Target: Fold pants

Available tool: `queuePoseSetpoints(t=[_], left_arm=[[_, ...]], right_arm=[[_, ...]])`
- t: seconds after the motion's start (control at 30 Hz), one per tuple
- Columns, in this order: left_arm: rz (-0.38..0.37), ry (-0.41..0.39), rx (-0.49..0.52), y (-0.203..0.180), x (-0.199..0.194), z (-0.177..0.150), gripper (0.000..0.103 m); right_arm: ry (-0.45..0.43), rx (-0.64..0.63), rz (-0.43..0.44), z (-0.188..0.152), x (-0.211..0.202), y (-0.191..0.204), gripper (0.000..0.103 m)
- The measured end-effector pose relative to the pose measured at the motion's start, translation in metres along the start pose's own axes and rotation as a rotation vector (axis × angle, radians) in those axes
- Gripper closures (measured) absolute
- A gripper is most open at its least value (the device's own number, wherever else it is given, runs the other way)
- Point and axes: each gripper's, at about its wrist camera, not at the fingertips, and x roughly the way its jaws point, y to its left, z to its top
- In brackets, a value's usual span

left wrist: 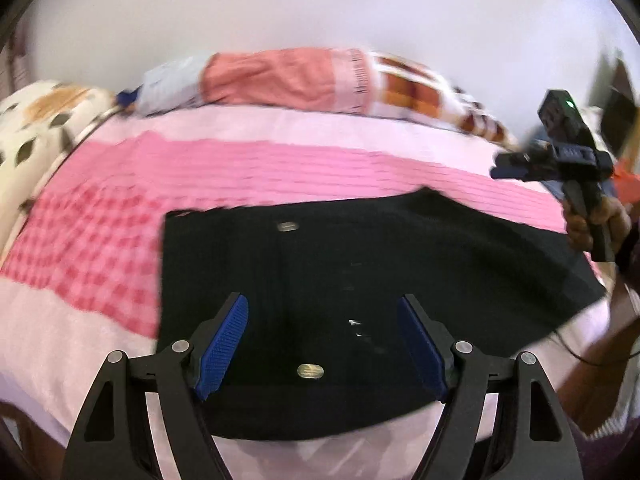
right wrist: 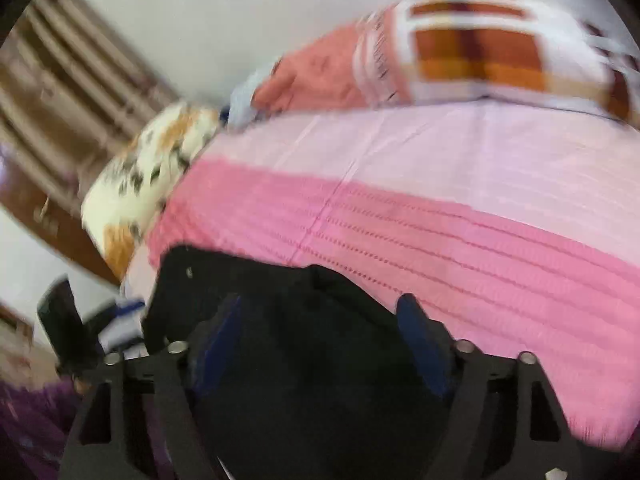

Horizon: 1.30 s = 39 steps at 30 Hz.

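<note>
Pink checked bedding (left wrist: pixel 100 232) covers a bed, with pillows (left wrist: pixel 280 80) piled against a pale wall. Black pants (left wrist: pixel 360 264) are laid flat on the near part of the bedding, already folded into a compact block – two metal buttons are seen on top. The left gripper (left wrist: pixel 322 344) is held over the pants with its blue pads (left wrist: pixel 224 344) spread apart, nothing between them. The right gripper (right wrist: pixel 320 344) is seen through heavy blur – its jaws are parted above the dark cloth, gripping nothing; a hand (left wrist: pixel 600 220) is wrapped round its handle.
</note>
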Motion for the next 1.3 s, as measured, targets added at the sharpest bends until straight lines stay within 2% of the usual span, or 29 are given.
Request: queuePoseSetpoints(t=[0.1,0.17,0.27,0.33,0.43,0.53,0.67,0.8,0.87,0.93,0.97,1.0,1.13,1.2,1.3], left_arm=[[0.028,0.024,-0.065,0.020,0.009,-0.003,0.026],[0.036,0.034,-0.090,0.029,0.013,-0.004,0.026],[0.049,0.053,-0.098,0.035,0.018,-0.005,0.026],[0.056,0.061,-0.091,0.034,0.020,-0.004,0.026],[0.060,0.059,-0.083,0.033,0.020,-0.002,0.026],[0.061,0.063,-0.083,0.031,0.022,0.000,0.026],[0.054,0.067,-0.084,0.031,0.022,0.001,0.026],[0.055,0.077,-0.080,0.031,0.025,0.002,0.026],[0.056,0.087,-0.078,0.031,0.027,0.001,0.026],[0.059,0.090,-0.076,0.030,0.027,0.001,0.026],[0.060,0.090,-0.077,0.030,0.028,0.001,0.026],[0.060,0.091,-0.077,0.030,0.028,0.001,0.026],[0.065,0.099,-0.082,0.031,0.030,0.001,0.026],[0.068,0.100,-0.085,0.031,0.030,0.002,0.026],[0.094,0.065,-0.088,0.033,0.026,0.003,0.026]], right_arm=[[0.088,-0.063,0.066,-0.003,0.028,0.004,0.044],[0.141,-0.143,0.052,-0.012,0.045,0.014,0.045],[0.204,-0.182,0.047,-0.013,0.071,0.016,0.054],[0.221,-0.198,0.033,-0.012,0.079,0.017,0.055],[0.229,-0.230,0.071,-0.006,0.079,0.022,0.057],[0.281,-0.283,0.063,-0.004,0.086,0.026,0.059],[0.261,-0.293,0.037,0.003,0.072,0.018,0.060],[0.325,-0.300,0.016,0.000,0.084,0.012,0.059],[0.340,-0.308,0.065,-0.001,0.087,0.018,0.060],[0.363,-0.356,0.078,-0.003,0.090,0.029,0.061],[0.370,-0.368,0.081,-0.004,0.090,0.032,0.072],[0.374,-0.370,0.100,-0.004,0.091,0.035,0.091],[0.344,-0.388,0.055,-0.003,0.093,0.036,0.096],[0.290,-0.361,0.036,-0.001,0.089,0.034,0.096],[0.194,-0.290,0.056,0.002,0.078,0.025,0.097]])
